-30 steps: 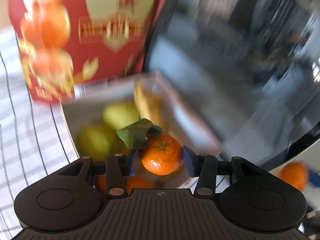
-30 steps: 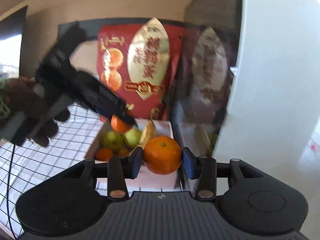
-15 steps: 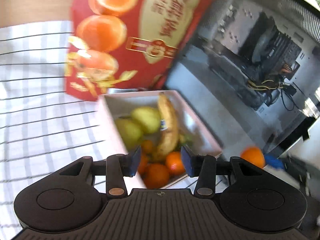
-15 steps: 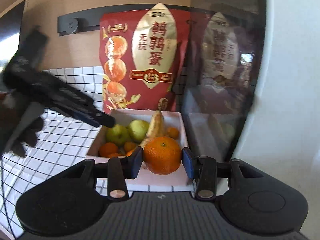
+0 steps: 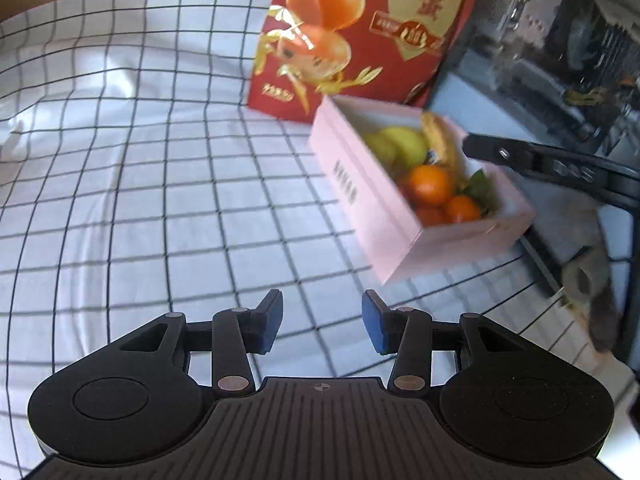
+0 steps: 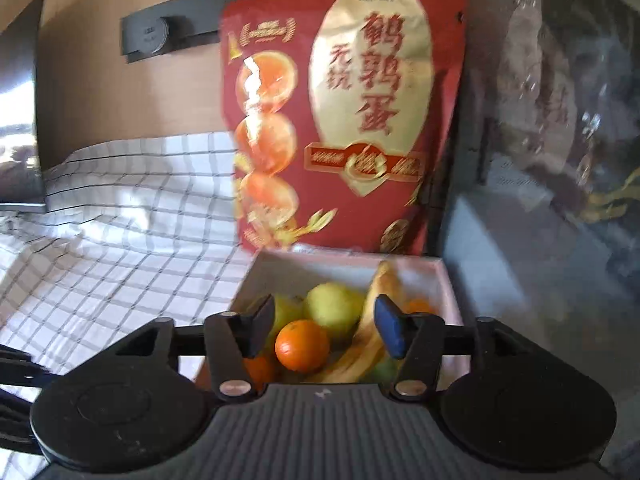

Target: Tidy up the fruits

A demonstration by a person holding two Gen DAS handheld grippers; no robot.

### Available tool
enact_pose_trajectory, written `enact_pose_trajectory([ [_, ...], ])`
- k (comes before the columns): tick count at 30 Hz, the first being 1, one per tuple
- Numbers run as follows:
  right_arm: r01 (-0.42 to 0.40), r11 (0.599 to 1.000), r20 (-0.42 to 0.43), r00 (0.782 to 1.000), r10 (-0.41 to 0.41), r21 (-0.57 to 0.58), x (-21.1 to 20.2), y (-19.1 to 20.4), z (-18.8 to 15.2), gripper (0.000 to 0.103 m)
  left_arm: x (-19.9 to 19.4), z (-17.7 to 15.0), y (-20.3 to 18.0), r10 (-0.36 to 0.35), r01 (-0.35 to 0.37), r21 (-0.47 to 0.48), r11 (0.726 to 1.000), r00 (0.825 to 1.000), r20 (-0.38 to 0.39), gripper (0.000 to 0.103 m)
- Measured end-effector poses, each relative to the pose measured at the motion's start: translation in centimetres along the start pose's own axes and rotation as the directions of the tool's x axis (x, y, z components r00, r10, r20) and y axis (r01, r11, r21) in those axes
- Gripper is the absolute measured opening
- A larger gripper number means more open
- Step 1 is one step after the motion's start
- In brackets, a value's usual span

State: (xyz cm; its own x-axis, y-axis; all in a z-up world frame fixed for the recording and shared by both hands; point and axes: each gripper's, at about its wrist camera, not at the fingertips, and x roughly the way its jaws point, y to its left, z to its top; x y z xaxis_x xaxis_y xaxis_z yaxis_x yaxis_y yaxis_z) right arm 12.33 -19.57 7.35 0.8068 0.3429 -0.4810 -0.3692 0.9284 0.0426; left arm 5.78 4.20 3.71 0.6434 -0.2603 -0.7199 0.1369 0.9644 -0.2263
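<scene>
A pink box on the checked cloth holds green pears, a banana and several oranges. My left gripper is open and empty, low over the cloth, to the left of the box and nearer than it. My right gripper is open, right above the box. An orange lies free between its fingers, on the other fruit, beside a pear and the banana. The right gripper's finger shows over the box in the left wrist view.
A tall red snack bag stands right behind the box. A dark glass-fronted computer case stands to the right of it. The checked cloth spreads to the left. A dark wall strip runs behind.
My left gripper dropped its leafy orange in the box, then pulled back and to the left. My right gripper moved over the box and opened, letting its orange go onto the fruit.
</scene>
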Motion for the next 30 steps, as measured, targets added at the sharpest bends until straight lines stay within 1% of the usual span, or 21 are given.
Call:
enact_pose_trajectory([
  [3,-0.035,0.999,-0.027,0.999,0.035,-0.028,-1.2,1.4,-2.8,0.064,0.7,-1.5,-0.6,0.051,-0.051,0.012,0.999,0.999,0.008,0.048],
  [4,-0.038,0.998,-0.041,0.998,0.036,-0.042,-1.4,1.8,-3.6,0.066,0.9,-2.0,-0.8,0.062,-0.062,0.012,0.998,0.998,0.010,0.048],
  [6,-0.028,0.998,-0.075,0.997,0.024,-0.051,-1.8,2.4,-5.4,0.067,1.5,-2.7,-1.2,0.073,-0.073,0.006,0.997,0.997,0.005,0.048],
  [8,-0.027,0.999,-0.126,0.992,0.024,-0.024,-1.6,2.4,-7.1,0.067,1.7,-3.6,-1.8,0.086,-0.087,0.016,0.996,0.996,0.033,0.050],
  [11,-0.014,1.000,-0.193,0.981,0.018,0.023,-0.8,2.0,-8.9,0.067,2.0,-4.3,-3.0,0.137,-0.141,0.060,0.988,0.989,0.064,0.050],
  [14,0.014,0.999,-0.229,0.973,-0.004,0.045,0.0,1.7,-10.1,0.067,2.6,-4.8,-3.9,0.144,-0.153,0.100,0.983,0.986,0.089,0.059],
  [16,0.052,0.998,-0.204,0.978,-0.045,0.029,0.0,1.6,-10.7,0.077,3.0,-5.1,-4.5,0.145,-0.158,0.124,0.980,0.983,0.110,0.069],
  [17,0.073,0.997,-0.203,0.977,-0.067,0.022,0.1,1.5,-10.9,0.078,3.2,-5.2,-4.8,0.147,-0.162,0.135,0.977,0.982,0.120,0.071],
  [18,0.087,0.996,-0.192,0.978,-0.081,0.023,0.2,1.4,-11.1,0.081,3.5,-5.4,-5.2,0.155,-0.174,0.148,0.974,0.979,0.131,0.074],
  [19,0.093,0.995,-0.187,0.979,-0.085,0.034,0.2,1.2,-11.2,0.086,3.6,-5.6,-5.5,0.164,-0.186,0.153,0.971,0.976,0.143,0.075],
  [20,0.105,0.994,-0.182,0.979,-0.096,0.041,0.3,1.1,-11.3,0.087,3.7,-5.8,-5.6,0.171,-0.195,0.143,0.970,0.972,0.162,0.075],
  [21,0.121,0.992,-0.179,0.978,-0.111,0.046,0.3,1.0,-11.3,0.091,3.8,-5.9,-5.7,0.176,-0.200,0.132,0.971,0.969,0.174,0.075],
  [22,0.133,0.989,-0.183,0.976,-0.121,0.056,0.4,0.8,-11.3,0.097,3.9,-5.8,-5.8,0.183,-0.207,0.127,0.970,0.967,0.178,0.075],
  [24,0.153,0.986,-0.188,0.972,-0.139,0.066,0.6,0.3,-11.3,0.102,4.1,-5.6,-5.8,0.191,-0.213,0.112,0.971,0.964,0.183,0.075],
  [30,0.152,0.987,-0.169,0.975,-0.141,0.053,0.9,-0.5,-10.9,0.103,4.8,-5.0,-5.8,0.222,-0.243,0.092,0.966,0.955,0.194,0.076],
])
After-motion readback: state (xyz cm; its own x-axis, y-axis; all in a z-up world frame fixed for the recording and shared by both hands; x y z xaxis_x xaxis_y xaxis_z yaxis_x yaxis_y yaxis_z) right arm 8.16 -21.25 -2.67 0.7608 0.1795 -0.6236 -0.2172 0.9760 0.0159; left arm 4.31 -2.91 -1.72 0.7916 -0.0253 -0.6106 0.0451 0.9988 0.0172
